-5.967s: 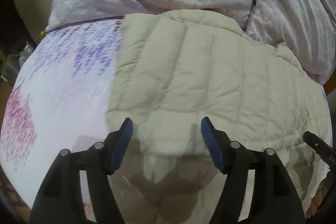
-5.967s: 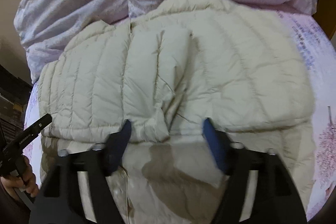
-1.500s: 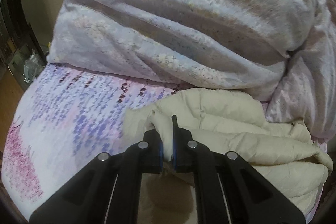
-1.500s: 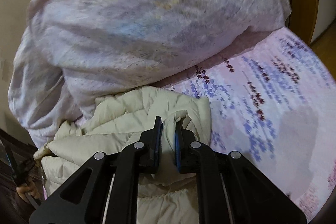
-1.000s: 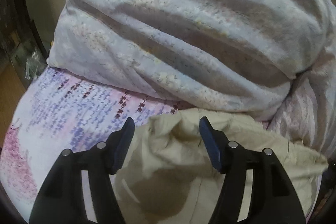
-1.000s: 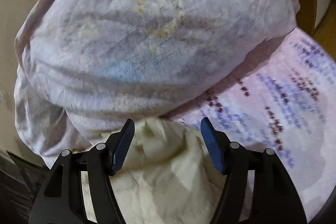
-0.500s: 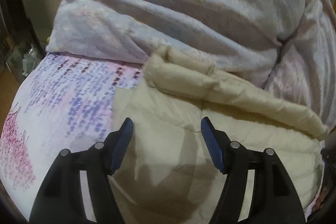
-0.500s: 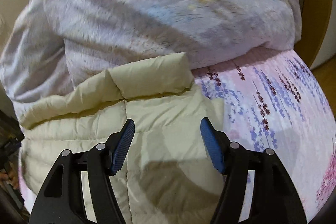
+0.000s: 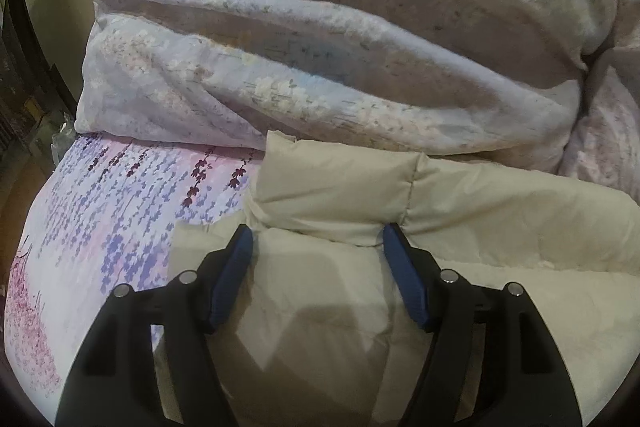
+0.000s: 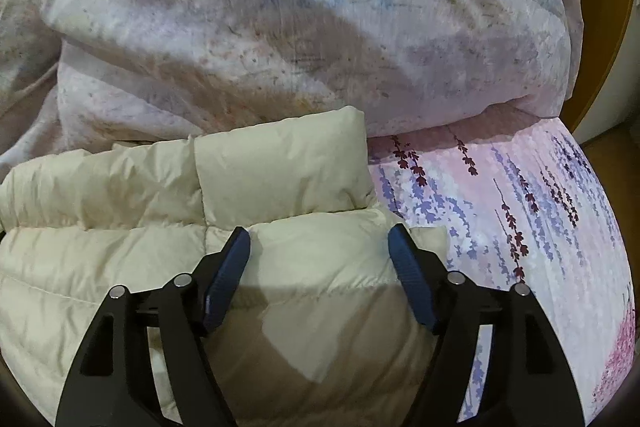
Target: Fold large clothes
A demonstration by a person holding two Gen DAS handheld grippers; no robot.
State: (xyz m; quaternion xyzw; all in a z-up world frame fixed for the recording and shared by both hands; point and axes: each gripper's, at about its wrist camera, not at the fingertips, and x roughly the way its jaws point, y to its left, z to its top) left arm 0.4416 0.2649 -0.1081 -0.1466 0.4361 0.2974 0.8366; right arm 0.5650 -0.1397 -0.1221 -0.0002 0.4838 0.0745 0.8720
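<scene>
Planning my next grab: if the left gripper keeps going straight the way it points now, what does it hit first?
Most likely the cream puffer jacket: the open left gripper points down at it, just short of the folded-over edge. Depth is hard to judge.

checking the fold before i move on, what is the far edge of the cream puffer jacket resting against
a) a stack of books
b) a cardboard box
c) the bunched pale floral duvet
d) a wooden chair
c: in both wrist views the cream puffer jacket lies on the floral sheet with its folded far edge tucked against the bunched pale floral duvet.
</scene>
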